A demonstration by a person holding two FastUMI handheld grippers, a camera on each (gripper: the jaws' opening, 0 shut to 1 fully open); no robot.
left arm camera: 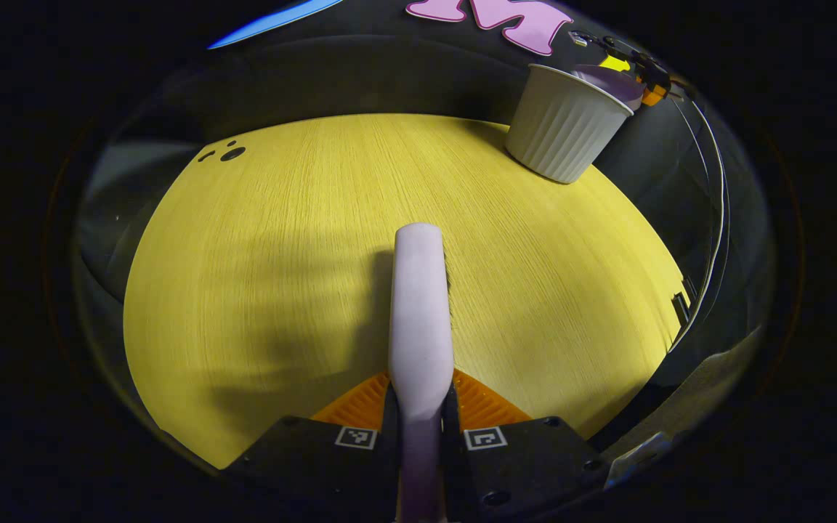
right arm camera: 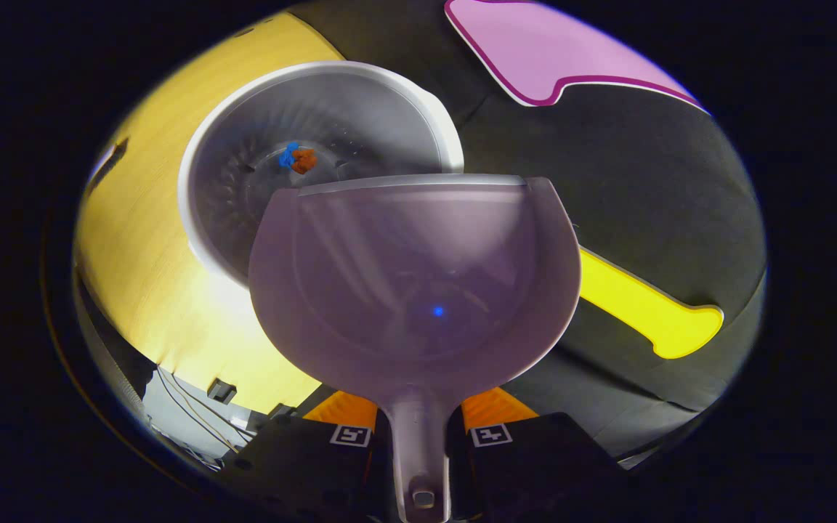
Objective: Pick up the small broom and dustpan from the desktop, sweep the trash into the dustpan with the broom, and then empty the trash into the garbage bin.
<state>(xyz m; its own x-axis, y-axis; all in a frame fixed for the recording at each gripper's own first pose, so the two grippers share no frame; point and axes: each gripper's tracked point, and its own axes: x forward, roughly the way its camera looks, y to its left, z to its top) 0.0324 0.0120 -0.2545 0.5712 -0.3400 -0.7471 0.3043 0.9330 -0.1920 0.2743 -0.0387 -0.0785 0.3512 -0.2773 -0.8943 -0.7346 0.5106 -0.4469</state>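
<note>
Pale lilac plastic sits between my left gripper (left arm camera: 421, 428)'s fingers: the broom (left arm camera: 420, 312), clamped by its handle and held out over the yellow wooden desktop (left arm camera: 280, 254). My right gripper (right arm camera: 418, 436) is closed on the dustpan (right arm camera: 418, 276)'s handle, and the translucent pan hangs over the garbage bin (right arm camera: 244, 145). Farther in, blue and orange trash (right arm camera: 298, 158) lies on the bin's floor. From the left gripper view, the ribbed bin stands at the desktop's far edge.
</note>
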